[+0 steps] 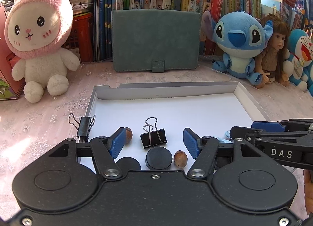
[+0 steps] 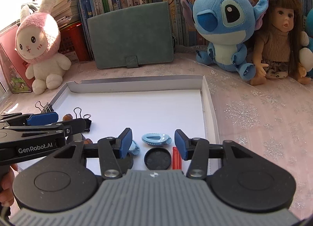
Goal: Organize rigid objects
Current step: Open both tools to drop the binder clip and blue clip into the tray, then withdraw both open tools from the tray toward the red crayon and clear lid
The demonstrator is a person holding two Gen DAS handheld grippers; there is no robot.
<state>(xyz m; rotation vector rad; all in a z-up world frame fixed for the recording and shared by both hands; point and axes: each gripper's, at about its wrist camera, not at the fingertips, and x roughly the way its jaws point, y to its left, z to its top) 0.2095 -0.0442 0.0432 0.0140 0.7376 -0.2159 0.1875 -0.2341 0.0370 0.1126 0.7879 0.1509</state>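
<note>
Binder clips (image 1: pixel 153 135), hazelnuts (image 1: pixel 180 158) and black discs (image 1: pixel 158 157) lie along the near edge of your white tray (image 1: pixel 166 91); its far half is bare. Your left gripper (image 1: pixel 154 142) is spread over a clip, pinching nothing. Your right gripper (image 2: pixel 152 143), spread over a blue hair clip (image 2: pixel 156 139), reads "DAS"; the left's side reads "GenRobot.AI".
</note>
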